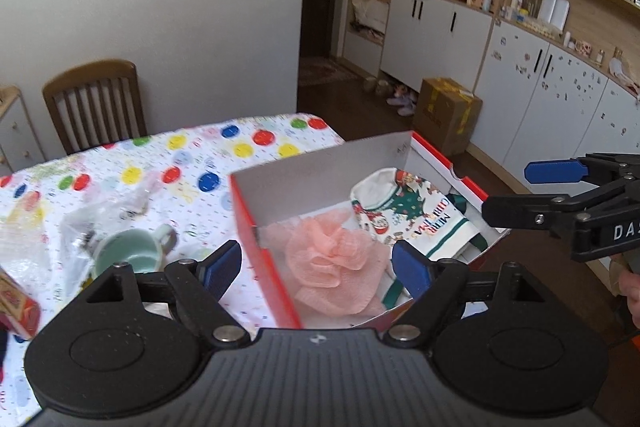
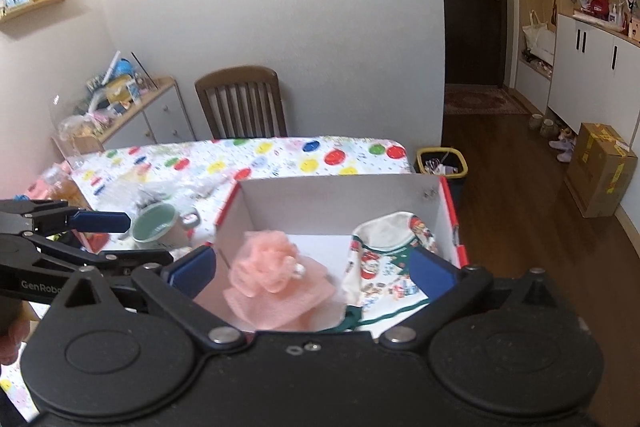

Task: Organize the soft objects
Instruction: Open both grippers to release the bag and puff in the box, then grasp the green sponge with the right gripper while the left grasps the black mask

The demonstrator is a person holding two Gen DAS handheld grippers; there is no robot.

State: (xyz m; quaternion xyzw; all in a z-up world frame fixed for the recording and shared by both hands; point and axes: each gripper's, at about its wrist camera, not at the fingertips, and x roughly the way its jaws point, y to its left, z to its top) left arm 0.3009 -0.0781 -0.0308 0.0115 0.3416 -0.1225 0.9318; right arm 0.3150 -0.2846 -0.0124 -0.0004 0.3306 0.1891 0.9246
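**Both grippers held over the box, with the two soft things already inside**

The left gripper (image 1: pixel 316 265) and the right gripper (image 2: pixel 312 273) hang above the near end of a red-sided box (image 1: pixel 246 223) with a white interior. On each, the blue pads stand wide apart with nothing between them. Inside the box lie a pink mesh puff (image 1: pixel 334 267) on the left and a Christmas-print sock (image 1: pixel 416 223) on the right, just beside one another on the box floor; in the right wrist view the puff (image 2: pixel 276 275) and sock (image 2: pixel 380 259) appear the same way. Whether they touch cannot be told.

Judged from this arrangement, the placing step appears complete for these two items, and both tools seem free. The next move would call either for seeking another soft thing on the table or for tidying what lies in the box; no further soft item can be clearly made out among the clutter.

The box rests at the table's right edge, on a white tablecloth (image 2: pixel 280 155) printed with coloured dots. Left of the box stand a pale green mug (image 1: pixel 132 255), crumpled clear plastic (image 1: pixel 80 219) and a red carton (image 1: pixel 20 307). Beyond are a wooden chair (image 2: pixel 240 99), a white wall, a low sideboard (image 2: pixel 160 115) piled with oddments, a dark doorway, a small yellow-rimmed bin (image 2: pixel 442 163), a cardboard box (image 2: pixel 600 167) on the wood floor, and white cabinets with open shelves.
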